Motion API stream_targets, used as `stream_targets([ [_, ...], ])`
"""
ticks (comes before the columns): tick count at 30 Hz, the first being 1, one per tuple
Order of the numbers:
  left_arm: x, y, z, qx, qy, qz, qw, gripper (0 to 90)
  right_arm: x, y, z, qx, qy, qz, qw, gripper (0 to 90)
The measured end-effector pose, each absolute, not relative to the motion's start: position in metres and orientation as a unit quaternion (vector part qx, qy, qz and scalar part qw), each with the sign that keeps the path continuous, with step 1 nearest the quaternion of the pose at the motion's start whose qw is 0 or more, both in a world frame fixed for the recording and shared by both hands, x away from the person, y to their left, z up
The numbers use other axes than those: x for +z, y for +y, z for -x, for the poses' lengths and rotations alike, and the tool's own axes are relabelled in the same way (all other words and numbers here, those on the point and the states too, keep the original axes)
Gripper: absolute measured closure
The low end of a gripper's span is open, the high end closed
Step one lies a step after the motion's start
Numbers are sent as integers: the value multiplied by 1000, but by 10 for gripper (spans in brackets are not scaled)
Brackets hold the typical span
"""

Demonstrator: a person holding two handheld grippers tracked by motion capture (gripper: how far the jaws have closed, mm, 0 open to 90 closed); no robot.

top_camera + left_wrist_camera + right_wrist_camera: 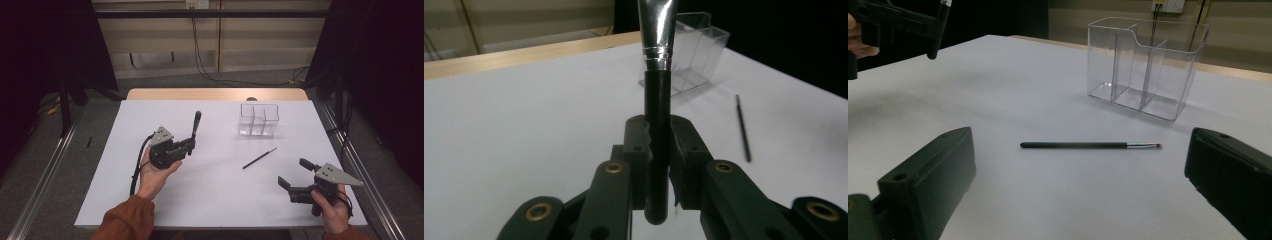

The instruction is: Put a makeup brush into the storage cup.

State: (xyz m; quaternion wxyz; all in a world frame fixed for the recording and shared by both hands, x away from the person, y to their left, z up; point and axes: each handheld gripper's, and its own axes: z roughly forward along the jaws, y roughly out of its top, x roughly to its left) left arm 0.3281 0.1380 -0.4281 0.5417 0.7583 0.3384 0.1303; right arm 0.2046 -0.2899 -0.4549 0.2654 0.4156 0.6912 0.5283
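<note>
One thick brush (657, 100) clamped upright in left gripper (189, 145), right gripper (294, 176) spread wide

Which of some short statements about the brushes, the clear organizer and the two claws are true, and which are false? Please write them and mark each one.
1. The left claw is shut on the thick brush. True.
2. The right claw holds the thin brush. False: its jaws are wide open, and the thin brush lies on the table apart from them.
3. The clear organizer has brushes standing in it. False: its compartments are empty.
4. The thick brush is held off the table, its handle between the jaws. True.
5. The thin brush leans against the clear organizer. False: it lies flat on the table, apart from the organizer.
</note>
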Motion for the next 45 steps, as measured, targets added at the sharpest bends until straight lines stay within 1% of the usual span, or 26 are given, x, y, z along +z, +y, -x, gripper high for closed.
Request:
stream_targets([
  [6, -426, 141, -319, 125, 331, -752, 555, 795, -455, -289, -205, 531, 690, -416, 261, 0],
  [12, -430, 139, -308, 119, 313, -757, 561, 795, -455, -288, -205, 534, 688, -415, 263, 0],
  [20, -433, 131, -300, 96, 302, -763, 563, 795, -456, -285, -206, 538, 690, -409, 259, 0],
  [28, -429, 124, -300, 95, 295, -757, 576, 795, -457, -271, -212, 539, 701, -394, 250, 0],
  [38, -433, 111, -298, 85, 290, -762, 573, 795, -449, -250, -230, 547, 709, -376, 240, 2],
  [45, -433, 100, -295, 78, 278, -765, 576, 795, -445, -236, -235, 554, 714, -362, 228, 2],
])
